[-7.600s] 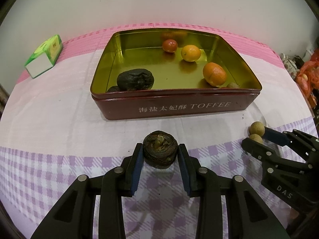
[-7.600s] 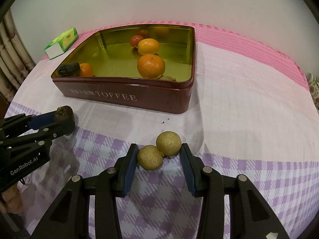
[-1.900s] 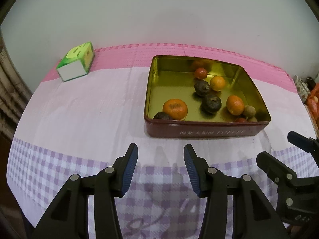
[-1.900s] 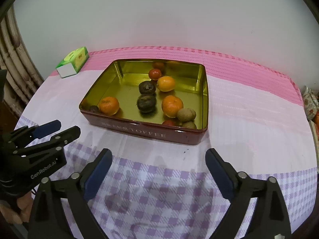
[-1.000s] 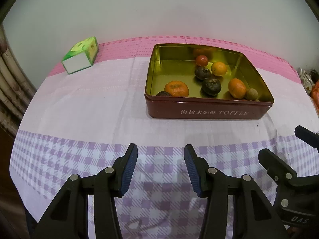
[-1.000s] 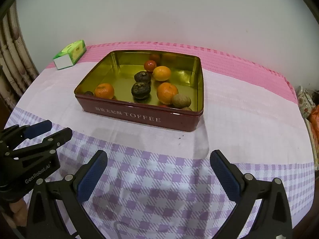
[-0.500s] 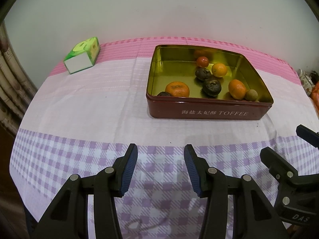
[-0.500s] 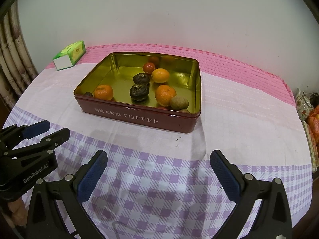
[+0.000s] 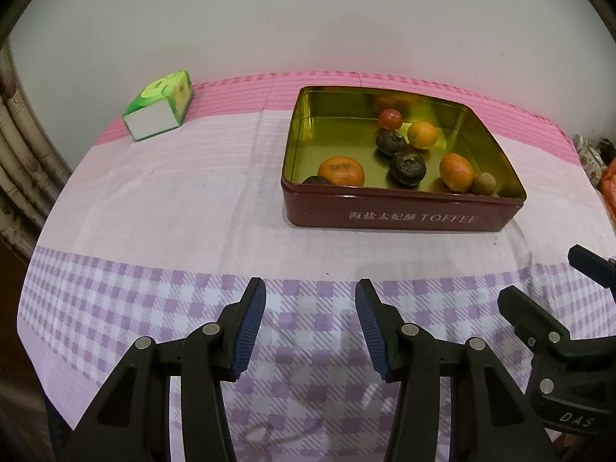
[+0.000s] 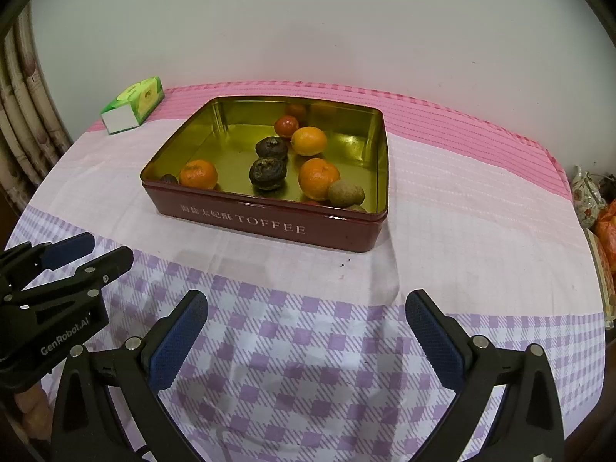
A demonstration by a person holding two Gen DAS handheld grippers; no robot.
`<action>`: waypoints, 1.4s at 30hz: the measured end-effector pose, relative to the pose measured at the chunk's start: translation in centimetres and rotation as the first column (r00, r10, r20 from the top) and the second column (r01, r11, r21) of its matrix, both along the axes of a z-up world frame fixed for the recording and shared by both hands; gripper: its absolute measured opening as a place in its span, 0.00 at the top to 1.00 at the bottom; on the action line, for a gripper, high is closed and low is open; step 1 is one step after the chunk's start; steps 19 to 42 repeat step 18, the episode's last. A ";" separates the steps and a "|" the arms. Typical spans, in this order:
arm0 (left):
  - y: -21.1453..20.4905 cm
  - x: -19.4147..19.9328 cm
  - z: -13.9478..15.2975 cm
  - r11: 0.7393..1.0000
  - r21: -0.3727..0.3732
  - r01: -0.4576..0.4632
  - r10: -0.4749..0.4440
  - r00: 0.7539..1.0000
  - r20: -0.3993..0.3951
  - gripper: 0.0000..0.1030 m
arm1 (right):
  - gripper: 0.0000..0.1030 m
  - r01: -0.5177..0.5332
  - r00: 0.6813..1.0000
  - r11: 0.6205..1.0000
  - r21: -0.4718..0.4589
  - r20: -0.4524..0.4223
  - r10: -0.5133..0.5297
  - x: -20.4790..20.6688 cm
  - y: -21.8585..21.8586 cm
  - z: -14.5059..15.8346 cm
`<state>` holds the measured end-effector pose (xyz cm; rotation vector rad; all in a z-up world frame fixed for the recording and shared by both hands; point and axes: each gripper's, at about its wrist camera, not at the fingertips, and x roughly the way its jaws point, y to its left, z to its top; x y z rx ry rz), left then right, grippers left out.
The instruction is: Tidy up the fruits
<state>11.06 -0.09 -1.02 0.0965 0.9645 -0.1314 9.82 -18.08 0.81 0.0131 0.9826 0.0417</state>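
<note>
Left gripper [image 9: 310, 310] and right gripper [image 10: 306, 325] gape, empty.

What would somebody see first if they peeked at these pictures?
Probably the dark red TOFFEE tin in the middle of the table, gold inside and holding bright oranges and dark wrinkled fruits. Next, the two black grippers with blue pads near the camera, the left gripper and the right gripper, both open with nothing between them. A green box sits at the far left corner.

wall [image 10: 308, 19]: plain white | tablecloth [image 10: 462, 200]: pink, purple-checked | curtain [image 10: 19, 115]: left edge
</note>
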 end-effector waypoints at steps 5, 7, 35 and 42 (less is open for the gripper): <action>-0.4 -0.1 -0.1 1.000 0.003 0.008 -0.008 1.000 -0.002 0.52 | 0.01 0.003 1.000 1.000 0.000 -0.008 -0.003 0.0 0.0 -0.3; -0.4 -0.1 -0.1 1.000 0.000 0.008 -0.008 1.000 -0.001 0.52 | 0.01 0.005 1.000 1.000 -0.001 -0.011 -0.005 0.0 0.1 -0.3; -0.3 -0.1 -0.1 1.000 -0.008 -0.001 0.001 1.000 -0.002 0.52 | 0.01 0.007 1.000 1.000 0.000 -0.011 -0.007 -0.1 0.3 -0.3; -0.3 -0.1 -0.1 1.000 -0.008 -0.001 0.001 1.000 -0.002 0.52 | 0.01 0.007 1.000 1.000 0.000 -0.011 -0.007 -0.1 0.3 -0.3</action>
